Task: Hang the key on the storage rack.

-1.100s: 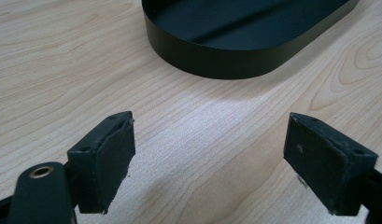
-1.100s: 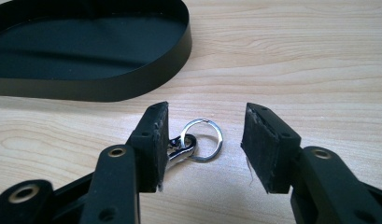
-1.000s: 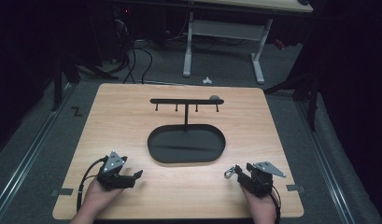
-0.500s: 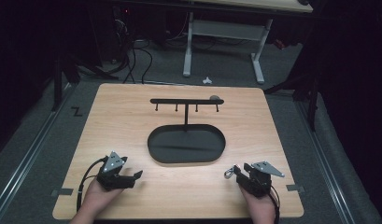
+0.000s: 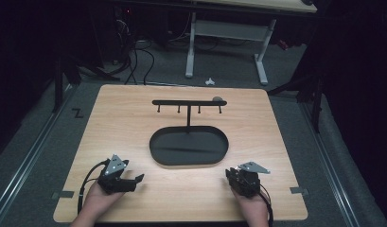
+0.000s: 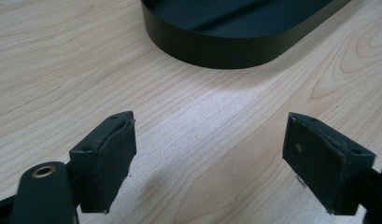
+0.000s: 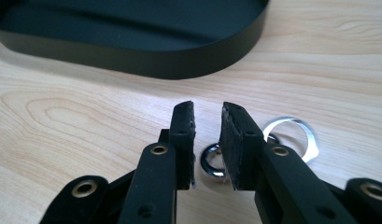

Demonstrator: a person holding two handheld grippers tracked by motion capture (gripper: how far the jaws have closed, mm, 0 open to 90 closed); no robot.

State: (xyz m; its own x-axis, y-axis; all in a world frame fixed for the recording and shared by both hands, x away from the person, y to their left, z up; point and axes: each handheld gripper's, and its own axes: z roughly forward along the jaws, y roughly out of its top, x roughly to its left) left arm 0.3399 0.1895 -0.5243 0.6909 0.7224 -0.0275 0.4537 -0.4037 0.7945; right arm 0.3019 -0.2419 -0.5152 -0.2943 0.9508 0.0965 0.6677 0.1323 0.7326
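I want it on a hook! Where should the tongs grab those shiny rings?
Probably the small ring, pinched across its thick rim from above: both rings lie flat on the table, and the big ring looks thinner.

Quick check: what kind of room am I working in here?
Likely a lab or workshop test station: a bare wooden table on grey carpet, loose cables on the floor, and a height-adjustable desk frame behind, all dimly lit.
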